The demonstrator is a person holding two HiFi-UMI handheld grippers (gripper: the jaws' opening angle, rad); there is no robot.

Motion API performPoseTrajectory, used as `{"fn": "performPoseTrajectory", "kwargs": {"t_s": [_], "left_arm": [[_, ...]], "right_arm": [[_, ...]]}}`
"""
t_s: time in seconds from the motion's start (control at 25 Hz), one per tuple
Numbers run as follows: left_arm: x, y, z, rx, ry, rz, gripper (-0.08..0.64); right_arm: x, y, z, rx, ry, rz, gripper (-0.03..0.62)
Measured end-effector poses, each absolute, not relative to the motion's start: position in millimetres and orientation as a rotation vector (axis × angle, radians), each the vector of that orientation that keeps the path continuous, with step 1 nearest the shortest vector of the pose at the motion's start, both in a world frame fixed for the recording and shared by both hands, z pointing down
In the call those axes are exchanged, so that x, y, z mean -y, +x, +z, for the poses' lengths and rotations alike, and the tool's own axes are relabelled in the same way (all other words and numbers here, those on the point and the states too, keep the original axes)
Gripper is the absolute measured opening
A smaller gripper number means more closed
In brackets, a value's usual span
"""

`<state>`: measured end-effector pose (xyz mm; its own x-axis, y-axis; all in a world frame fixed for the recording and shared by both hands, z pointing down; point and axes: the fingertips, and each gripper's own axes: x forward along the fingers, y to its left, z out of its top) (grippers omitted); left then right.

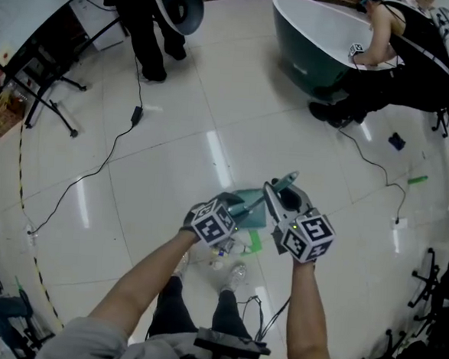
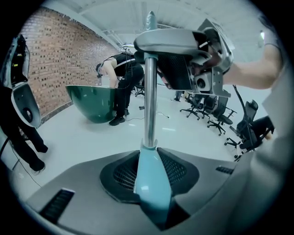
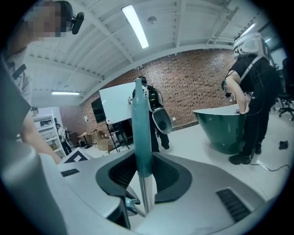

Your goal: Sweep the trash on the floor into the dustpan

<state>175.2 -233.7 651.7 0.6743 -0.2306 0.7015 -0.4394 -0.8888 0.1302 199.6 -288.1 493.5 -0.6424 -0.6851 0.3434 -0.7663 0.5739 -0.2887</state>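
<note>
**Both tongs clamped on one pole above the dustpan**

The left gripper was closed on a pole. Its pads pressed the pale teal socket at the pole's lower end, and the chrome shaft rose from there. The right gripper was clamped higher up the same pole, where the chrome met the dark teal grip. In the left gripper view the right one crossed the shaft near its top, with only the teal tip showing past it.

From the head view, the two grippers sat just beside each other over the pale tiled floor, in front of the person's legs. The pole ran up and to the right between them. Under them lay a teal panel, probably the dustpan, though the grippers covered too much of it to be sure. The trash lay on the tiles just below that panel, near the person's feet. It looked like a small cluster of clear and coloured bits, with a green piece beside it.

A dark green tub stood well apart at the top of the head view. A person in black bent over its rim. A black cable trailed across the floor at left, and office chairs stood in the background of the left gripper view.
</note>
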Motion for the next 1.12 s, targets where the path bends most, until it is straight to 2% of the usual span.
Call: {"fn": "performPoseTrajectory", "kwargs": {"t_s": [0.44,0.84,1.12], "left_arm": [[235,154,626,0.582,2.603,1.118,0.107],[215,119,524,0.656,2.665,1.107,0.107],[204,111,455,0.687,2.743,1.012,0.107]], "right_arm": [[249,210,456,2.604,1.307,0.523,0.104],[203,230,361,2.612,1.51,0.319,0.101],[182,226,325,2.56,1.634,0.171,0.098]]}}
